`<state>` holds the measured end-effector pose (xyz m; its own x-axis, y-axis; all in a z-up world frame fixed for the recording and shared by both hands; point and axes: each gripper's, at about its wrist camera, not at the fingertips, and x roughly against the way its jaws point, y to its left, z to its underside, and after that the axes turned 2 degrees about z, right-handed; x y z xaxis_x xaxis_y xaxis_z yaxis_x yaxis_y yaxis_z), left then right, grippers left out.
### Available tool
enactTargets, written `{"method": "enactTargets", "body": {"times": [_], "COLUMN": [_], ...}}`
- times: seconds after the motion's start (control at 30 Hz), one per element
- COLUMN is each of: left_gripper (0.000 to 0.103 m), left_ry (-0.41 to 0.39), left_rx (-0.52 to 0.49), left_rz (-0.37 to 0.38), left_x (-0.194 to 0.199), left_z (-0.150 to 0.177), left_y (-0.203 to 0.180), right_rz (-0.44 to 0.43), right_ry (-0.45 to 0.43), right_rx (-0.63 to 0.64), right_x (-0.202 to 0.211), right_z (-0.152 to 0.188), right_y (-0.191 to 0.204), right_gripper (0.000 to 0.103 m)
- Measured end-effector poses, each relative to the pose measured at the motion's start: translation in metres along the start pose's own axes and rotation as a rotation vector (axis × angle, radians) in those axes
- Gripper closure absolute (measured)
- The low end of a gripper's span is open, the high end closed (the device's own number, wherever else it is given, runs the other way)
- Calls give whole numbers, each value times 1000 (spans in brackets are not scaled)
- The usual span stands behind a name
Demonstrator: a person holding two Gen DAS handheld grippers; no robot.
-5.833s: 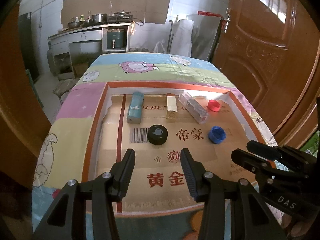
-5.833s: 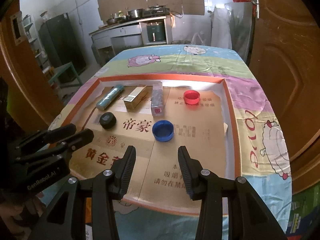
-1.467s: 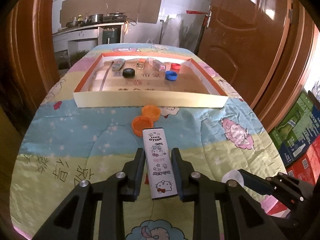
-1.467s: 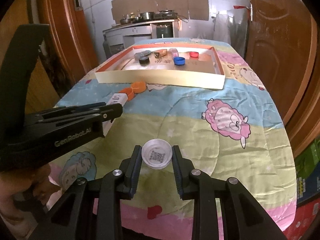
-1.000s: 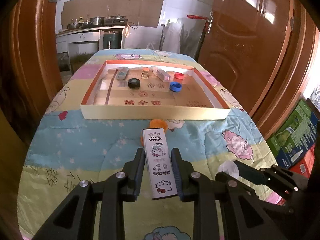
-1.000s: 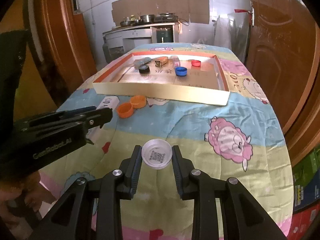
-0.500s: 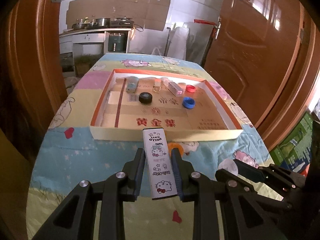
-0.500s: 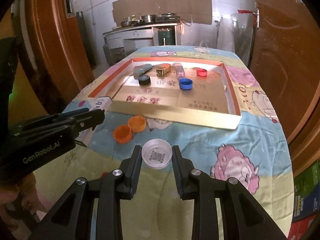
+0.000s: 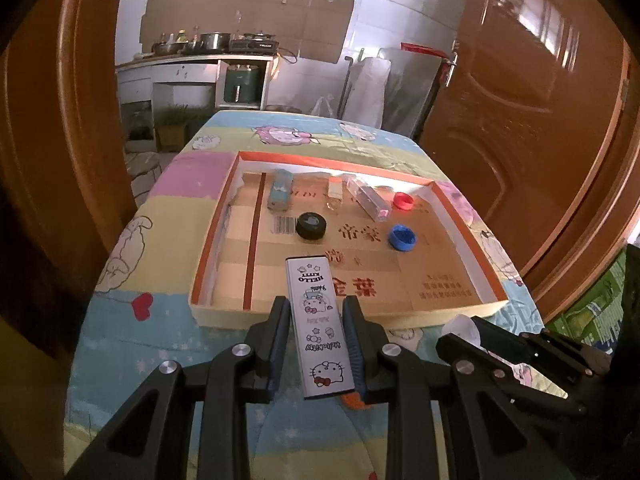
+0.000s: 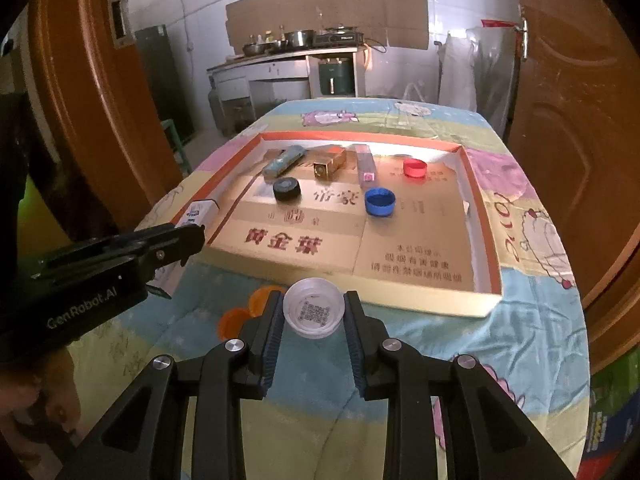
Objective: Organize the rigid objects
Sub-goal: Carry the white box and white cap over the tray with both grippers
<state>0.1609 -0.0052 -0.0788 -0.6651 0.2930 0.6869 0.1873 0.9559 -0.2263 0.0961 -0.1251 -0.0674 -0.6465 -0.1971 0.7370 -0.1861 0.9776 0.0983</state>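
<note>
While the left gripper (image 9: 316, 312) clamps its fingers on a long white cartoon-printed box (image 9: 320, 326), that box juts forward over the near wall of the shallow cardboard tray with orange rim (image 9: 400, 314). Beside it, the right gripper (image 10: 313, 314) pinches a round clear plastic lid (image 10: 313, 307), held just short of the tray's front edge. Inside the tray lie a black cap (image 9: 311, 226), a blue cap (image 10: 379, 201), a red cap (image 10: 415, 168) and three small boxes at the back. Two orange caps (image 10: 250, 310) sit on the patterned cloth below.
</note>
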Motion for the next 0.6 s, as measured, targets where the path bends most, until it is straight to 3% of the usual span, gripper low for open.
{"method": "enactTargets", "body": {"times": [0.6], "left_gripper": [75], "left_ry": [6], "left_rx": [19], "left_rz": [-24], "left_x": [-32], "left_z": [-32], "left_y": [10], "right_rz": [-13], "right_ry": [-5], "right_rx": [11], "right_x": [-33], "right_z": [-47], "right_y": [-7], "right_gripper": [72]}}
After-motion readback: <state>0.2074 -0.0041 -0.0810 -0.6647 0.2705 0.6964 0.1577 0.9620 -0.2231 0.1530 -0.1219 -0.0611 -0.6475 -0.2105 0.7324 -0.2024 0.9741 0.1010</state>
